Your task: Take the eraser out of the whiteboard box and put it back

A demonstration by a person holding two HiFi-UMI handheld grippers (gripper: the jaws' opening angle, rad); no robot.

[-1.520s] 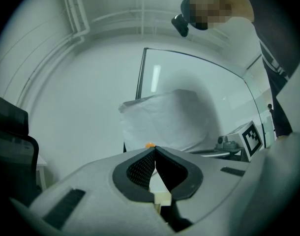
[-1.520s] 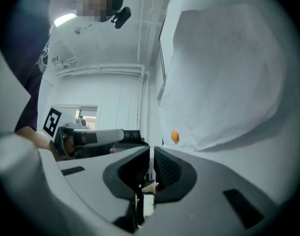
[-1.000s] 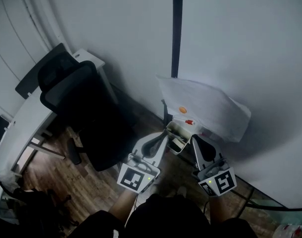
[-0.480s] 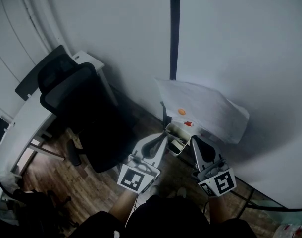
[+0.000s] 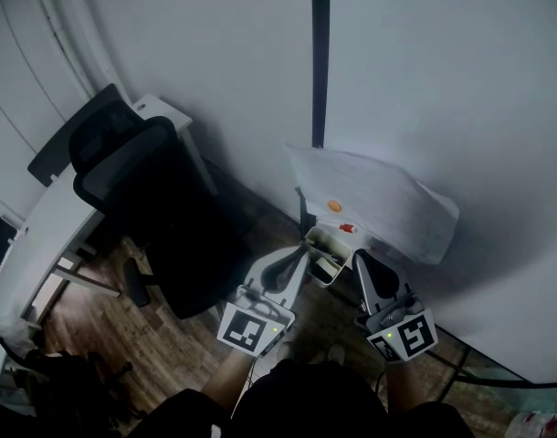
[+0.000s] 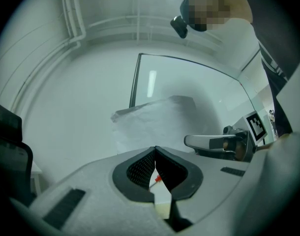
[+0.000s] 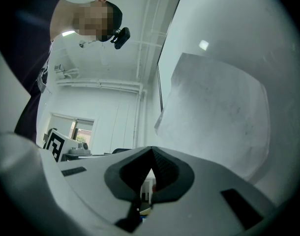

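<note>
I hold both tools low in front of the whiteboard [image 5: 443, 80], their tips angled towards the small white whiteboard box [image 5: 319, 241] fixed at its lower edge. My left tool [image 5: 301, 254] has its pads pressed together at the tip with nothing between them, and it sits just left of the box. My right tool [image 5: 360, 257] is likewise closed and empty, just right of the box. A dark object lies inside the box; it is too small for me to say whether it is the eraser. A crumpled sheet of paper [image 5: 388, 199] hangs on the board above the box. A black office chair [image 5: 137, 185] stands to my left on the wooden floor [image 5: 96, 322].
</note>
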